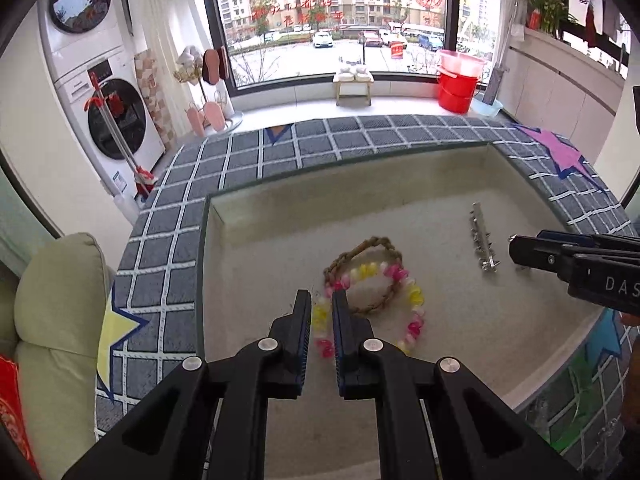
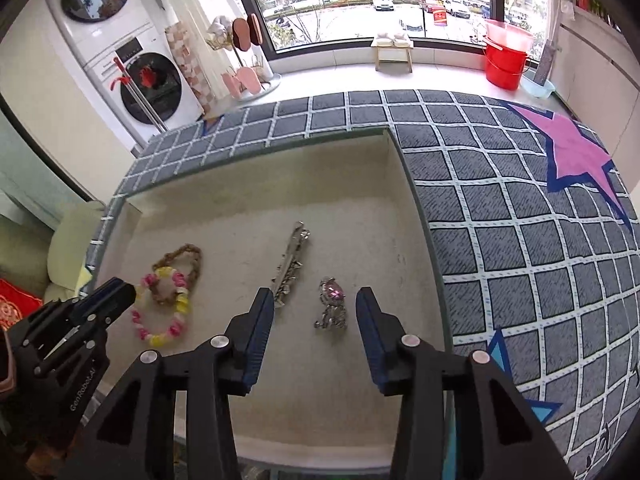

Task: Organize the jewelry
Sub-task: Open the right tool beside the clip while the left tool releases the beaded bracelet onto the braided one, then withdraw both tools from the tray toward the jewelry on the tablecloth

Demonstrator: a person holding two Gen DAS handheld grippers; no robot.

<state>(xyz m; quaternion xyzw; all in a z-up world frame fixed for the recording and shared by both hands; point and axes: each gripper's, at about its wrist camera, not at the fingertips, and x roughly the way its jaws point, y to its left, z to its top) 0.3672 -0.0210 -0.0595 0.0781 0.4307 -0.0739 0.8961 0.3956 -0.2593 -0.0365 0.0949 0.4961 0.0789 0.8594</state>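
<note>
Left gripper (image 1: 321,304) is nearly pressed together, pinching the near edge of the pink-and-yellow bead bracelet (image 1: 414,300), which lies in the shallow tray (image 1: 400,168) overlapping a braided rope bracelet (image 1: 370,246); beads look light, floppy on their string and a bit slick, so grip one fat bead, not the cord. Right gripper (image 2: 315,304) is spread, empty, straddling a small silver brooch with a pink stone (image 2: 332,304) on the tray floor, silver hair clip (image 2: 290,264) just beside its left finger. Brooch looks small, stiff, hard and slippery, probably dainty: take it across the stone's body, gently.
</note>
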